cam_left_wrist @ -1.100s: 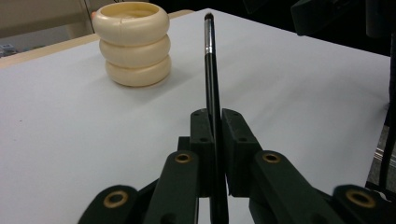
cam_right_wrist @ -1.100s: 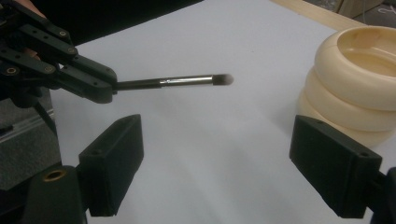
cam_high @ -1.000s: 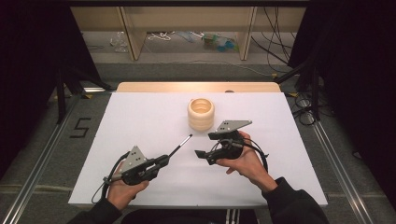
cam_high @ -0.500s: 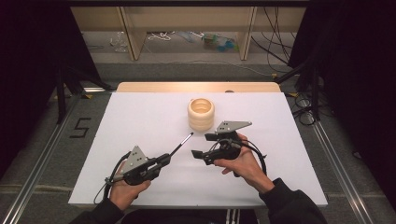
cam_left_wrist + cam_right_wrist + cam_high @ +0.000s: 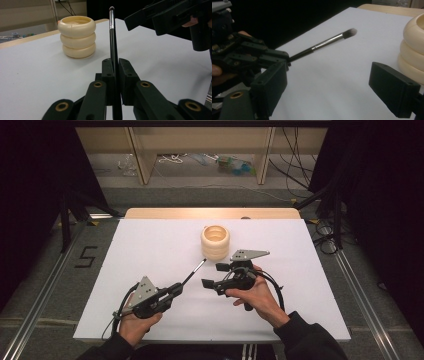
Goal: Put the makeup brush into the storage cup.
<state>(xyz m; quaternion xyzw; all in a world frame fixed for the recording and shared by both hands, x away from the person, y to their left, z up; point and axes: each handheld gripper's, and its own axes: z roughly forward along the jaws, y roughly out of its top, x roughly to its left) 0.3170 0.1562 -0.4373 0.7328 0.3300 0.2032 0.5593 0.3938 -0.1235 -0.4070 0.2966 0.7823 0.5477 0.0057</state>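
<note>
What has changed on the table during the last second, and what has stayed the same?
Almost nothing moved. The right gripper shifted slightly toward the person, jaws still open. The left gripper stays shut on the brush, which still points at the cream holder; the holder has not moved.

A white desk [image 5: 150, 250] fills the frame's middle; a cream ringed holder [image 5: 215, 241] stands on it, upper centre
</note>
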